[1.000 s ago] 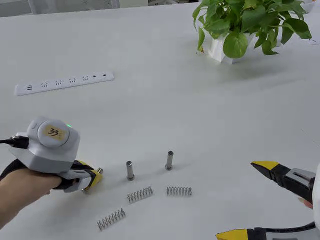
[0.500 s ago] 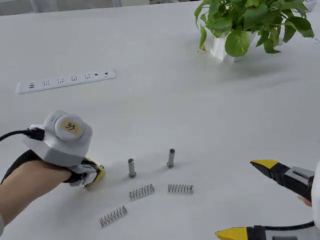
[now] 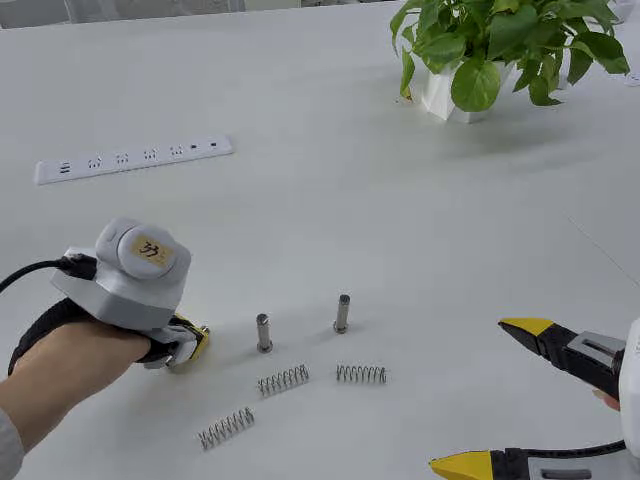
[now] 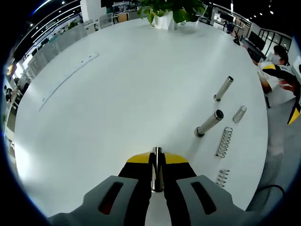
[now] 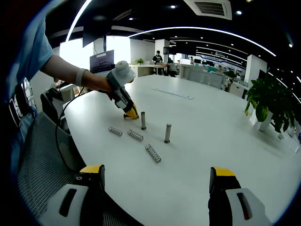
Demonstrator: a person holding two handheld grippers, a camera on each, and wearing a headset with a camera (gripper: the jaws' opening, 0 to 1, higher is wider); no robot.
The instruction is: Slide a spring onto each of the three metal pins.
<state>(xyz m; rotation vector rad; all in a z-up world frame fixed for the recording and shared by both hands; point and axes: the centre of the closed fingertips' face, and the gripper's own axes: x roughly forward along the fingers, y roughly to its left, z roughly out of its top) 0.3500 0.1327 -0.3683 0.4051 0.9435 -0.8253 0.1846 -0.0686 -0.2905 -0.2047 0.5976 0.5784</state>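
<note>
My left gripper [image 3: 192, 343] rests low on the white table at the left, shut on a metal pin [image 4: 156, 169] that lies lengthwise between its yellow-tipped jaws. Two more pins stand upright to its right, the near one [image 3: 264, 333] and the far one [image 3: 342, 313]. Three springs lie flat in front of them: left [image 3: 225, 428], middle [image 3: 283, 380], right [image 3: 360, 374]. My right gripper [image 3: 500, 395] hovers open at the lower right, nothing between its jaws. In the right gripper view the left gripper [image 5: 127, 107] touches the table beside the pins [image 5: 143, 120].
A white power strip [image 3: 133, 159] lies at the far left of the table. A potted green plant [image 3: 500, 50] stands at the back right. A black cable trails from the left gripper off the left edge.
The left gripper's body has shifted a little right and rolled, its tip staying near the same spot on the table. The right gripper, pins and springs have not moved.
</note>
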